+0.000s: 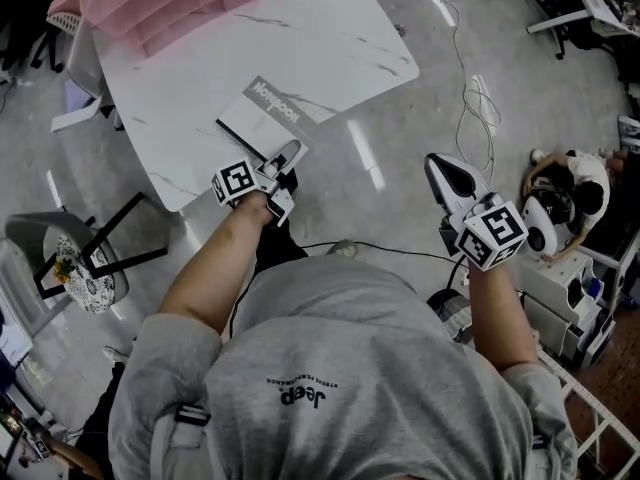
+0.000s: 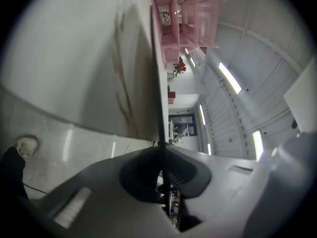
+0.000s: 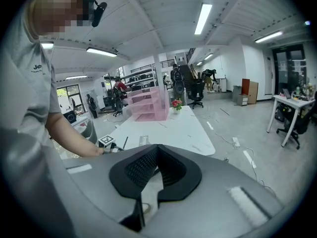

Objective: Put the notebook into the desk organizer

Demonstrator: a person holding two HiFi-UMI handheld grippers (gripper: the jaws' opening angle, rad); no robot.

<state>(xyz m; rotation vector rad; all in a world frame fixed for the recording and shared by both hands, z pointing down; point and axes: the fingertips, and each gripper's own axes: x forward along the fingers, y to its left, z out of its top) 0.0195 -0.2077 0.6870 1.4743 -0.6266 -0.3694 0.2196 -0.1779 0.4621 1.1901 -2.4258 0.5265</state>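
White marble table (image 1: 330,28) is the landmark. Notebook (image 1: 262,118) lies flat at the table's near edge, askew to it, its near corner poking past the edge. Left tool (image 1: 285,158) is clamped on that corner: in the left gripper view the pads are closed on a thin dark edge (image 2: 161,133). Right tool (image 1: 445,173) hangs off the table's near side over the floor, jaws together, nothing between them.

Key relation: pink desk organizer (image 1: 165,3) sits at the table's far end, beyond the notebook from the left tool, so the carry likely runs away from the person along the table. Left hand is nearer and already has the grip; the right is well apart.

Hard to read: the organizer is cut off by the head view's top edge, so slot direction is unclear. The notebook's near end is hidden under the left tool, so I can't call its long axis.
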